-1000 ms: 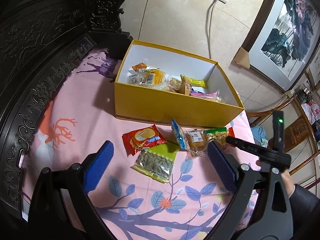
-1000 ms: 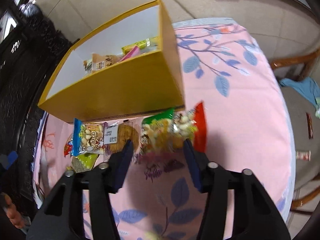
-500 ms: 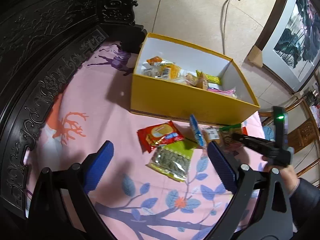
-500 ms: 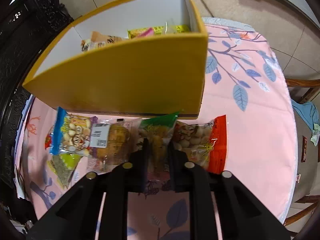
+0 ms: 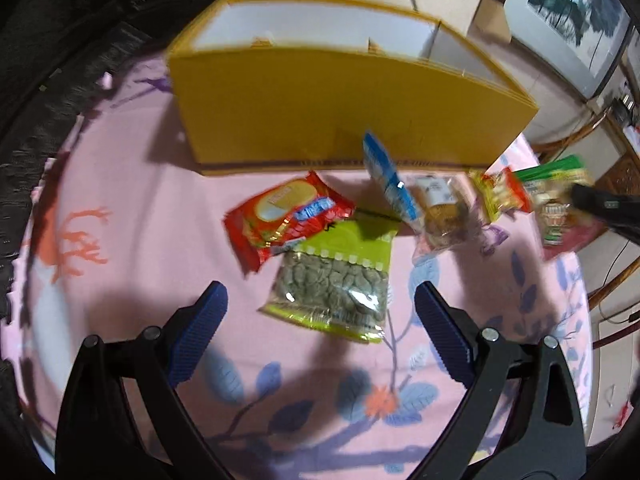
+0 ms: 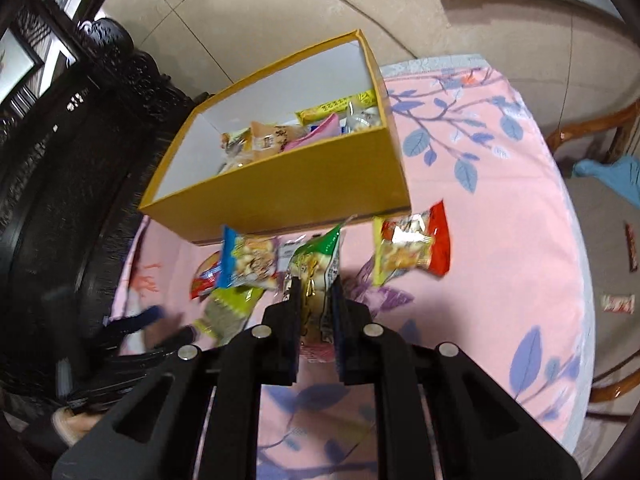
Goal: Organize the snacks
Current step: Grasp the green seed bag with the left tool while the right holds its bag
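Note:
My right gripper (image 6: 315, 286) is shut on a green-topped snack packet (image 6: 316, 264) and holds it lifted above the pink cloth; the packet also shows at the right in the left wrist view (image 5: 554, 204). The yellow box (image 6: 304, 184) with several snacks inside stands behind it. My left gripper (image 5: 320, 312) is open and empty, low over a lime green packet of seeds (image 5: 336, 284). A red packet (image 5: 284, 216), a blue-edged packet (image 5: 390, 182), a clear cookie packet (image 5: 440, 212) and a red and yellow packet (image 6: 412, 248) lie in front of the box (image 5: 340, 108).
The round table wears a pink cloth with blue leaves (image 6: 500, 280). Dark carved furniture (image 6: 60, 160) stands at the left. A wooden chair (image 6: 600, 132) is at the right. Small packets lie on the floor (image 6: 618, 304).
My right gripper shut on the green-topped packet and lifted it off the cloth. My left gripper moved lower and closer to the seed packet, still open.

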Motion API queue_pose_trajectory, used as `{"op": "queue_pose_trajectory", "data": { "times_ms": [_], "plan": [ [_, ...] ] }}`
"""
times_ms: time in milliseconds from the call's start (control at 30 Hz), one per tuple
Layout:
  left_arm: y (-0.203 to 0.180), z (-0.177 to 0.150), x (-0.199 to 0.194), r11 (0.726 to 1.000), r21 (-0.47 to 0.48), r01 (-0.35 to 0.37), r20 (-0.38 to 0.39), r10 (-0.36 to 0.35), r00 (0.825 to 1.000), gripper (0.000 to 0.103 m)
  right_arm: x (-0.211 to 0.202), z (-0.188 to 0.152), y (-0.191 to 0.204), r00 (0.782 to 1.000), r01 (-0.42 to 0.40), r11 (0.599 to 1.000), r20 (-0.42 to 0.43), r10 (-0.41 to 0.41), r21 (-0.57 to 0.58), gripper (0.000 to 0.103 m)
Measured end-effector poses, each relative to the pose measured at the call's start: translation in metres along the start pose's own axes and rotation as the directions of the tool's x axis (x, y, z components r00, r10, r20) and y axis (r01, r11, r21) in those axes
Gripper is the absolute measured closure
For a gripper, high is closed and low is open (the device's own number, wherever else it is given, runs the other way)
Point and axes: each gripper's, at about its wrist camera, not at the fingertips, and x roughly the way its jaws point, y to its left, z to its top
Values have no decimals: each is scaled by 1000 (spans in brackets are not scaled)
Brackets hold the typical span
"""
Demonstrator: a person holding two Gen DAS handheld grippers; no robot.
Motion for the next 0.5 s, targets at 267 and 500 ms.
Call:
{"op": "queue_pose_trajectory", "data": {
  "times_ms": [267, 500],
  "plan": [
    [-10, 7, 55, 997, 80, -9, -80, 15, 997, 4, -5, -5, 4, 1000, -15, 1000, -10, 14, -6, 89],
    [-24, 13, 65, 985, 165, -44, -51, 53, 997, 6, 5, -3, 2, 999, -25, 1000, -27, 25, 5, 89]
  ]
}}
